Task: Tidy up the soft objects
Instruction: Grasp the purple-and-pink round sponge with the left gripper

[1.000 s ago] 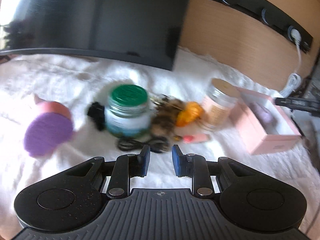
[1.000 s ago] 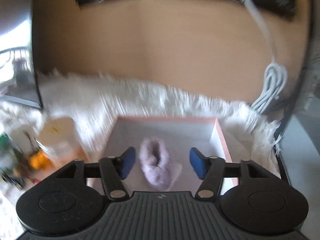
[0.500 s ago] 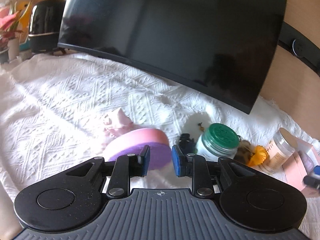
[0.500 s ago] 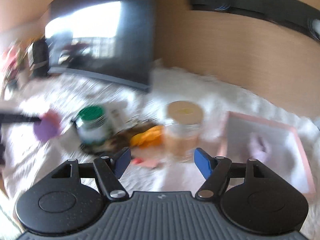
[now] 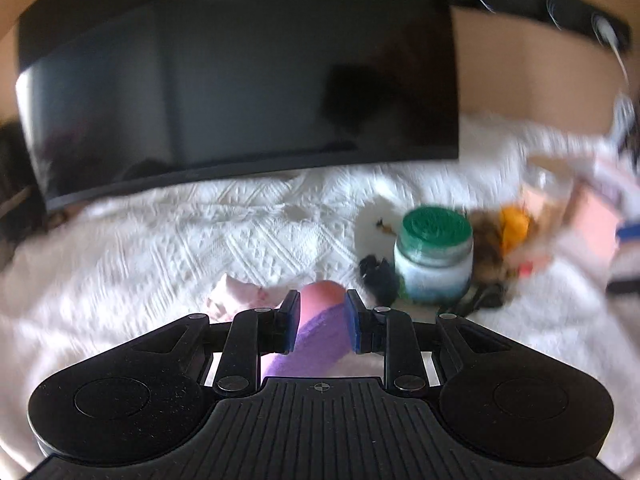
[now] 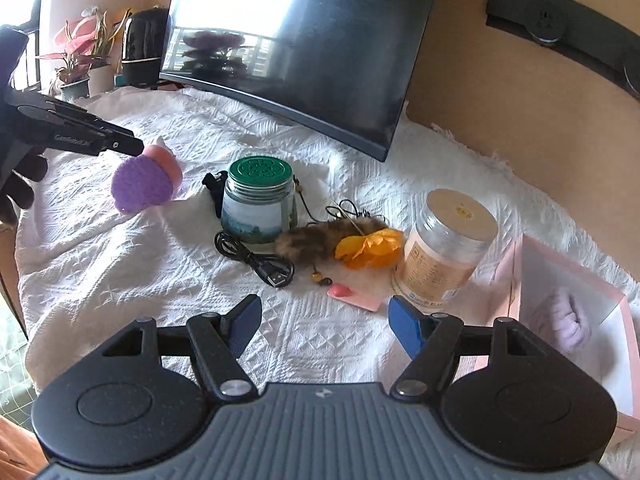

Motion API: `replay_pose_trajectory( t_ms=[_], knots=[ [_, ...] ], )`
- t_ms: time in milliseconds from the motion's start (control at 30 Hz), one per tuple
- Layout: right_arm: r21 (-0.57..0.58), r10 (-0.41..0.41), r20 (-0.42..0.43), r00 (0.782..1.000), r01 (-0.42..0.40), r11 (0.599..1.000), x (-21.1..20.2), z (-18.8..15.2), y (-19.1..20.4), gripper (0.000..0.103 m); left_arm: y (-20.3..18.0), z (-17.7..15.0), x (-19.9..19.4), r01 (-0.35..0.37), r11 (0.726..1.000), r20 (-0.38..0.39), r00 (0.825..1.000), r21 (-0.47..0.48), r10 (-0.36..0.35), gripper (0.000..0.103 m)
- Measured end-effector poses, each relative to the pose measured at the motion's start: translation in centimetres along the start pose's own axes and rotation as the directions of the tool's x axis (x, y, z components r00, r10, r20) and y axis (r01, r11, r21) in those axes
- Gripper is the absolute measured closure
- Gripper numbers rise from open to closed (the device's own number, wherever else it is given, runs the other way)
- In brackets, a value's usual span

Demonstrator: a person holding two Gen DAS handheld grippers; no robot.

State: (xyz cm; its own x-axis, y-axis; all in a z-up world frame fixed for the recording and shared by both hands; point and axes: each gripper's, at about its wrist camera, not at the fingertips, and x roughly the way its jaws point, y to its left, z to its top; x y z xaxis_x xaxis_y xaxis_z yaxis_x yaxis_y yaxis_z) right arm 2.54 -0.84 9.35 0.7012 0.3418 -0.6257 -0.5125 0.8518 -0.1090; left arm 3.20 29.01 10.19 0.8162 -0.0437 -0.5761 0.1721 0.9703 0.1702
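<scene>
White knitted cloth (image 6: 168, 280) covers the bench; my left tongs (image 5: 319, 322) clamp the purple-pink puff (image 5: 320, 332), my right tongs (image 6: 323, 326) stand apart, empty.

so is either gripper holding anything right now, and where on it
The left gripper grips the purple and pink sponge by its edge. The right gripper is open and empty.
</scene>
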Motion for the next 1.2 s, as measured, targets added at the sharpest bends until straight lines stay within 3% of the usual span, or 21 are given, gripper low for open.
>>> replay_pose_trajectory(
  t_ms=[133,233,267,333,433,533,667,833,1000,1133,1200],
  knots=[
    [0.006,0.004,-0.025,1.0,-0.003,1.0,0.7,-0.1,0.1,0.032,-1.1,-0.2,1.8,-0.018,0.977,-0.076,0.997,0.212,0.035,0.072],
    [-0.001,0.003,-0.033,0.999,-0.004,1.0,0.8,-0.2,0.2,0.032,-1.4,-0.3,3.3,-0.029,0.959,-0.124,0.99,0.283,0.067,0.072],
    [0.0,0.002,-0.036,0.999,-0.002,1.0,0.8,-0.2,0.2,0.032,-1.4,-0.2,3.6,-0.017,0.963,-0.129,0.99,0.27,0.054,0.071],
    [0.005,-0.002,-0.042,0.999,0.002,1.0,0.7,-0.4,0.1,0.032,-1.2,0.1,4.1,0.008,0.972,-0.126,0.992,0.235,0.023,0.061],
    [0.009,-0.01,-0.053,0.999,0.01,1.0,0.6,-0.8,0.1,0.032,-0.6,-0.1,5.6,-0.026,0.975,-0.11,0.993,0.222,0.051,0.059],
    [0.015,-0.015,-0.067,0.998,0.016,1.0,0.4,-1.1,0.0,0.032,0.9,0.1,7.1,-0.015,0.99,-0.103,0.994,0.143,0.03,0.052],
    [0.019,-0.015,-0.082,0.996,0.017,1.0,0.0,-1.6,0.0,0.032,3.4,0.8,7.8,0.055,0.998,-0.107,0.993,0.016,-0.053,0.05],
    [0.021,-0.011,-0.097,0.995,0.013,1.0,-0.5,-1.9,0.2,0.032,6.1,0.8,8.1,0.163,0.978,-0.149,0.972,-0.127,-0.182,0.049],
    [0.02,-0.022,-0.099,0.995,0.024,1.0,-0.9,-2.2,0.4,0.032,4.9,0.4,6.8,0.21,0.977,-0.153,0.965,-0.033,-0.212,0.048],
    [0.015,-0.019,-0.105,0.994,0.02,1.0,-1.0,-2.2,0.8,0.032,4.0,0.6,6.1,0.257,0.966,-0.157,0.955,0.002,-0.253,0.03],
    [0.001,-0.014,-0.106,0.994,0.014,1.0,-0.9,-2.1,1.2,0.032,3.4,0.4,6.0,0.245,0.968,-0.158,0.959,0.047,-0.235,0.03]
  ],
)
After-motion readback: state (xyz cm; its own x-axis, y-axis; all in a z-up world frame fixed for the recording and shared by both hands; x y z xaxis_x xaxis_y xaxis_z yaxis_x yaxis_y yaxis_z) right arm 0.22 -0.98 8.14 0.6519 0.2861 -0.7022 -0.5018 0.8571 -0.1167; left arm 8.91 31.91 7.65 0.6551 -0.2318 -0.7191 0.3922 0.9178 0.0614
